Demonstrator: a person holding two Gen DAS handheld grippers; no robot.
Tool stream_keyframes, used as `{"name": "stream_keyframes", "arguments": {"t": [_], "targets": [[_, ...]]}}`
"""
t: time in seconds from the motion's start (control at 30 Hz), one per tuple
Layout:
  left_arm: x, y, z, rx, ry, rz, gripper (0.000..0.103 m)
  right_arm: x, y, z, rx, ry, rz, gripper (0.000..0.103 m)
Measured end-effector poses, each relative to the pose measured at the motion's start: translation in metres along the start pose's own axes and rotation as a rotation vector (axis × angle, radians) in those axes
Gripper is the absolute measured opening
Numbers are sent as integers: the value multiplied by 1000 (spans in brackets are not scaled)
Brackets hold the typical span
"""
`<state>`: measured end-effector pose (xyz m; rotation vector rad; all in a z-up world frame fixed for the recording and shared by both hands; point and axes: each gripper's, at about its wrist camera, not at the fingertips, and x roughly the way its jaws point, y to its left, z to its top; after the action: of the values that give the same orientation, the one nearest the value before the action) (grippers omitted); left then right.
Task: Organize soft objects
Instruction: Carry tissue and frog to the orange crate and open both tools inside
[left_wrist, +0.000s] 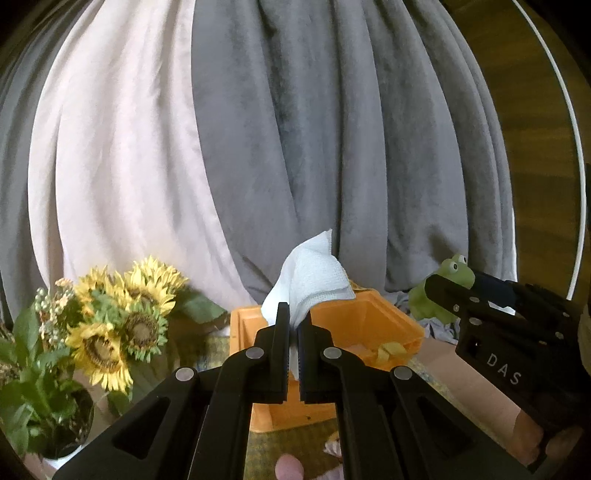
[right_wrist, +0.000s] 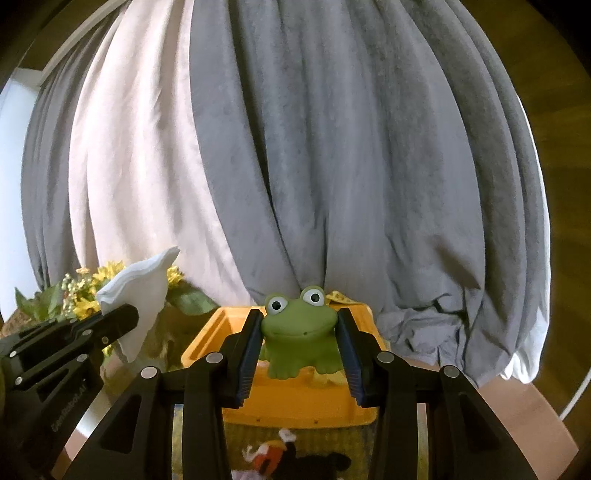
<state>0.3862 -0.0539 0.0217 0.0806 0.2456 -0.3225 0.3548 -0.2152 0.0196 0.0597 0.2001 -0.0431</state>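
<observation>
My left gripper (left_wrist: 293, 314) is shut on a white cloth (left_wrist: 314, 273) and holds it above the orange bin (left_wrist: 369, 321). The cloth also shows in the right wrist view (right_wrist: 140, 295). My right gripper (right_wrist: 300, 321) is shut on a green toy frog (right_wrist: 299, 332) and holds it over the orange bin (right_wrist: 295, 398). The frog also shows in the left wrist view (left_wrist: 443, 291), at the right, with the right gripper (left_wrist: 517, 332) around it. Something yellow (left_wrist: 388, 350) lies inside the bin.
A pot of sunflowers (left_wrist: 110, 325) stands left of the bin. Grey and pale curtains (left_wrist: 295, 129) hang behind. A black, white and orange soft toy (right_wrist: 295, 458) lies on the mat in front of the bin. A wooden tabletop (left_wrist: 480, 398) shows at the right.
</observation>
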Motion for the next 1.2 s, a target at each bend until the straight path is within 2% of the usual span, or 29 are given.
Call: {"name": "stream_keyframes", "arguments": {"t": [0.4, 0.9, 1.1, 1.2], "targets": [[65, 8, 3, 7, 52, 30, 5, 68, -3, 7, -2, 29, -5, 41], [143, 13, -27, 35, 198, 43, 6, 150, -11, -16, 3, 192, -6, 41], [169, 11, -40, 49, 274, 23, 6, 172, -15, -32, 7, 258, -9, 41], [175, 11, -43, 51, 286, 35, 24, 182, -18, -38, 14, 298, -11, 42]]}}
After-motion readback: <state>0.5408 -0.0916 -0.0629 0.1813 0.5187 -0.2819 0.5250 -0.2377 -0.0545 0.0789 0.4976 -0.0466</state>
